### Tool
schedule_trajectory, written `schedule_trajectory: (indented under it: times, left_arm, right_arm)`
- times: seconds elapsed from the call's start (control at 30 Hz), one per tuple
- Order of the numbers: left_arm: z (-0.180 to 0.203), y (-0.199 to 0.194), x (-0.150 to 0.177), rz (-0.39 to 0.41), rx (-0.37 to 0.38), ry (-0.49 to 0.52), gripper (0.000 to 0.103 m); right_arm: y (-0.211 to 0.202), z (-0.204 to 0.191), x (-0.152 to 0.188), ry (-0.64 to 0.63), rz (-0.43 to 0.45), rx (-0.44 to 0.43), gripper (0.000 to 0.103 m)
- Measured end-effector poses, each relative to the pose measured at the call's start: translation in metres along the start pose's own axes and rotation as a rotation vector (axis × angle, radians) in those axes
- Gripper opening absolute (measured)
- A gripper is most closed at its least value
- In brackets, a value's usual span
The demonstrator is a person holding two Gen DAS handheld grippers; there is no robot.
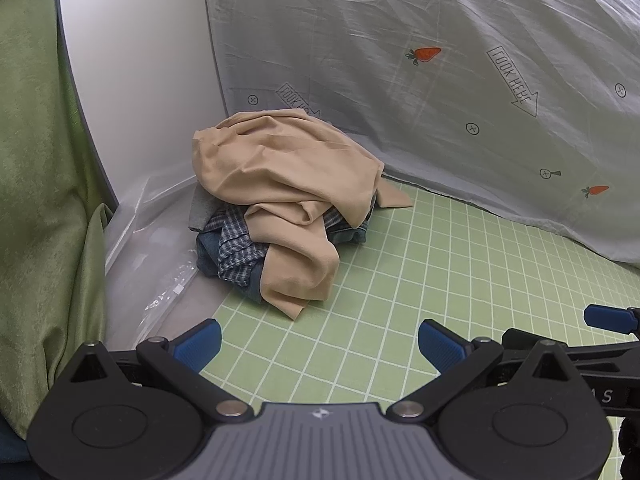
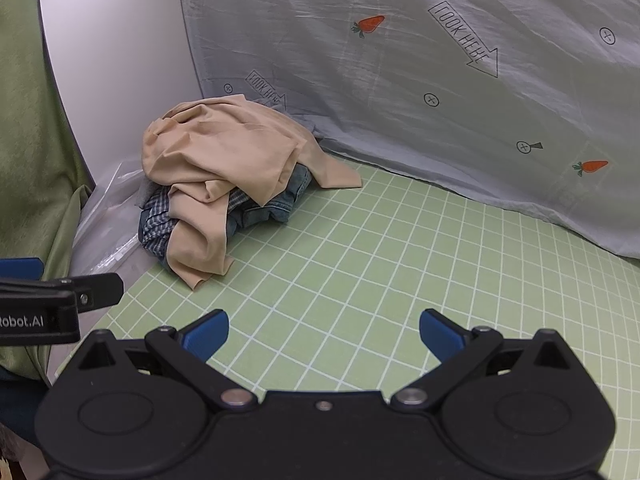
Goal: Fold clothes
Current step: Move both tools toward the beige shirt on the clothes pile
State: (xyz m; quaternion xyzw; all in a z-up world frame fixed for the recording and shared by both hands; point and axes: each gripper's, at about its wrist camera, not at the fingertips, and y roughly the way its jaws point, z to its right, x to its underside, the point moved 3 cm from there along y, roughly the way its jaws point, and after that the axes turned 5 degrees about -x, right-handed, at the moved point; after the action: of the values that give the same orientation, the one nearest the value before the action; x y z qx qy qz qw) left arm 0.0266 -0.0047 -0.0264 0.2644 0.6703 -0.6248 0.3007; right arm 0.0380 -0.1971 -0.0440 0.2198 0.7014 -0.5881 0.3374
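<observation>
Both claws, left claw (image 1: 320, 344) and right claw (image 2: 324, 334), gape wide and empty near one clothes pile (image 1: 280, 200).

We note a counter (image 1: 420, 280) under a green gridded mat. Behind it hangs a grey carrot-print sheet (image 1: 400, 40). At left, a white panel (image 1: 140, 80) and green curtain (image 1: 36, 160).

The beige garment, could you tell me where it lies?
The beige garment tops the clothes pile at the green mat's far-left corner, below the carrot-print sheet.
</observation>
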Motion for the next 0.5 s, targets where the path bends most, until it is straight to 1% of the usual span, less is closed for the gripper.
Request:
schedule_trajectory:
  times: [0.5]
  left_arm:
    - [-0.0021, 0.0052, -0.0010, -0.014, -0.009, -0.013, 0.103]
  right_arm:
    - [0.0021, 0.0009, -0.0006, 0.004, -0.013, -0.007, 0.103]
